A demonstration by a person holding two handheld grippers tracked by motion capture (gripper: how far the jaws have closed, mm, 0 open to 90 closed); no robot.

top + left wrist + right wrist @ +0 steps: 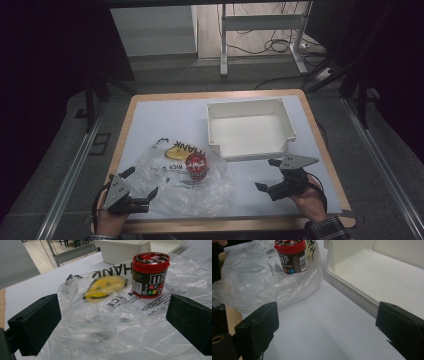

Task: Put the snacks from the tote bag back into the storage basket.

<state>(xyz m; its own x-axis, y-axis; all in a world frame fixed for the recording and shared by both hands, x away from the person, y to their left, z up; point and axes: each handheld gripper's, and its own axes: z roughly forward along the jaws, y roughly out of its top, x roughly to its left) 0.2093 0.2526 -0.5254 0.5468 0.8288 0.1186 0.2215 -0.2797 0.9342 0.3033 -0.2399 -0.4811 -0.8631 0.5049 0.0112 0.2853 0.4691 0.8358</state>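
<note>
Two spread grippers flank a candy tub on a plastic bag.

Centre of the high view: the red-lidded brown m&m's tub (196,166) stands upright on the crumpled clear plastic bag (175,192) printed "THANK", likely awaiting pickup. Left gripper (141,187) at lower left and right gripper (269,175) at lower right, both empty. White open plastic bin (250,145) sits upper right on the table (165,115).

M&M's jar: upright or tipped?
Upright. The M&M's jar stands on its base on the plastic bag, red lid level on top, label reading horizontally.
</note>
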